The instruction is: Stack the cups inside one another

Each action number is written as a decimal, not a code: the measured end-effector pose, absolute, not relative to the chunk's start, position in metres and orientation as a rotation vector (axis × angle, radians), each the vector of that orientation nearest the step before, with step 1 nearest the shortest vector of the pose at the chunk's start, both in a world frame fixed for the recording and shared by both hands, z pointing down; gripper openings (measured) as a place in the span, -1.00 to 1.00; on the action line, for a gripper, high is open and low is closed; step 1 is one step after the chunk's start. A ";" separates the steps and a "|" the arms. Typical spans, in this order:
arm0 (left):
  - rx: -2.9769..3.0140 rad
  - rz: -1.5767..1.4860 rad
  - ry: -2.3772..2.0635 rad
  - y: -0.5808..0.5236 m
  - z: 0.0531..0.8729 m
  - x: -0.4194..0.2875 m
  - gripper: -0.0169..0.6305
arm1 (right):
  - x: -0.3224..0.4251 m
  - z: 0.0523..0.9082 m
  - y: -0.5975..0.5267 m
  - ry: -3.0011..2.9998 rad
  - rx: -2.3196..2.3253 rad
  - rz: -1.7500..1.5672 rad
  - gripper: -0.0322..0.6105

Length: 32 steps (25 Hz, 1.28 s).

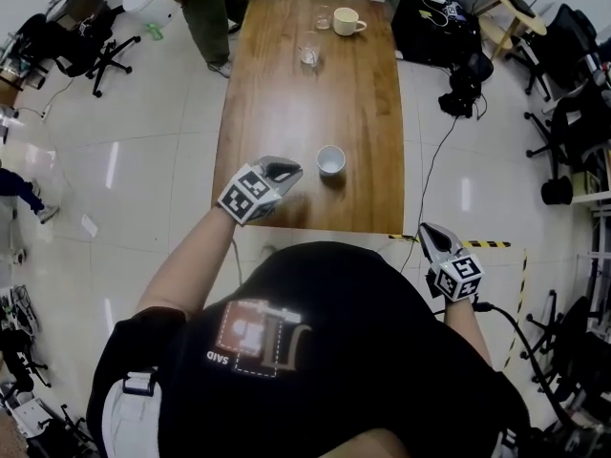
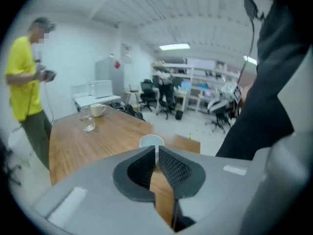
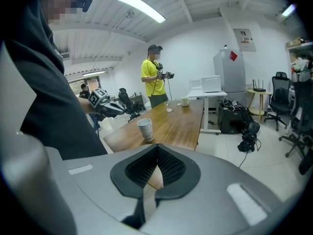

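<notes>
Pressed together on nothing, the left claw (image 1: 286, 170) is held low over the table (image 1: 277, 93), just left of the white paper cup (image 1: 330, 159). In the left gripper view the cup's rim is seen right behind the closed tips. The right claw (image 1: 430, 232) is likewise closed and empty. It is held off the table, nearer the person than the paper cup and to its right.

The paper cup is stood upright, mouth up, close to the table's near edge. Well beyond the paper cup, at the far end, a clear glass (image 1: 309, 53) and a cream mug (image 1: 346, 21) are stood. A second glass may be beside the mug, though it is too small to be sure.

No stacking appears to have been started. For the pickup to be done well, the jaws would need to be opened wider than the paper cup before being brought around it. Its thin wall should be squeezed only lightly, so that it is neither crushed nor tipped.
</notes>
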<state>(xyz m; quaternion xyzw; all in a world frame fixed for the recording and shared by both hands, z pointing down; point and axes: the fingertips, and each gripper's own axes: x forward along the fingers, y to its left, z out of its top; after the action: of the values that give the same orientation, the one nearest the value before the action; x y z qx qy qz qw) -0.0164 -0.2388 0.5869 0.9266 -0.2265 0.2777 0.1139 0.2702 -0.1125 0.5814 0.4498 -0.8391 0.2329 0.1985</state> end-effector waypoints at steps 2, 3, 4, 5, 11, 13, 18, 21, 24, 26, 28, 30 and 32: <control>2.594 0.485 -0.817 -0.237 0.572 -0.051 -0.88 | 0.265 0.578 -0.122 -2.374 1.250 0.645 -0.86; 2.524 0.350 -0.893 -0.236 0.567 -0.071 -0.88 | 0.262 0.576 -0.128 -2.390 1.246 0.641 -0.86; 2.460 0.240 -0.965 -0.235 0.564 -0.091 -0.88 | 0.259 0.574 -0.135 -2.406 1.242 0.637 -0.85; 2.407 0.158 -1.031 -0.232 0.562 -0.110 -0.89 | 0.255 0.572 -0.142 -2.423 1.240 0.634 -0.85; 2.162 -0.042 -1.290 -0.203 0.582 -0.185 -0.92 | 0.237 0.558 -0.180 -2.510 1.233 0.642 -0.86; 2.139 -0.063 -1.310 -0.195 0.584 -0.191 -0.93 | 0.231 0.555 -0.186 -2.526 1.231 0.651 -0.86; 2.192 -0.067 -1.293 -0.196 0.572 -0.185 -0.93 | 0.220 0.552 -0.196 -2.550 1.217 0.657 -0.86; 2.224 -0.075 -1.280 -0.201 0.563 -0.180 -0.93 | 0.216 0.550 -0.198 -2.560 1.215 0.670 -0.86; 2.246 -0.085 -1.265 -0.203 0.557 -0.175 -0.93 | 0.216 0.549 -0.199 -2.563 1.221 0.679 -0.86; 2.253 -0.093 -1.257 -0.204 0.555 -0.173 -0.93 | 0.216 0.549 -0.199 -2.566 1.228 0.685 -0.86; 2.260 -0.099 -1.249 -0.205 0.552 -0.171 -0.93 | 0.217 0.548 -0.198 -2.568 1.234 0.698 -0.86; 2.266 -0.100 -1.243 -0.205 0.550 -0.170 -0.93 | 0.217 0.548 -0.198 -2.558 1.242 0.698 -0.86; 2.272 -0.098 -1.240 -0.206 0.550 -0.169 -0.93 | 0.218 0.551 -0.197 -2.534 1.243 0.676 -0.86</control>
<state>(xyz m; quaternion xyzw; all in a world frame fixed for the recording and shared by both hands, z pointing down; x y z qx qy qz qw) -0.1692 -0.2057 0.5495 0.8440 -0.4605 -0.0365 0.2723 0.2179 -0.1972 0.5506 0.4251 -0.8669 0.2314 0.1196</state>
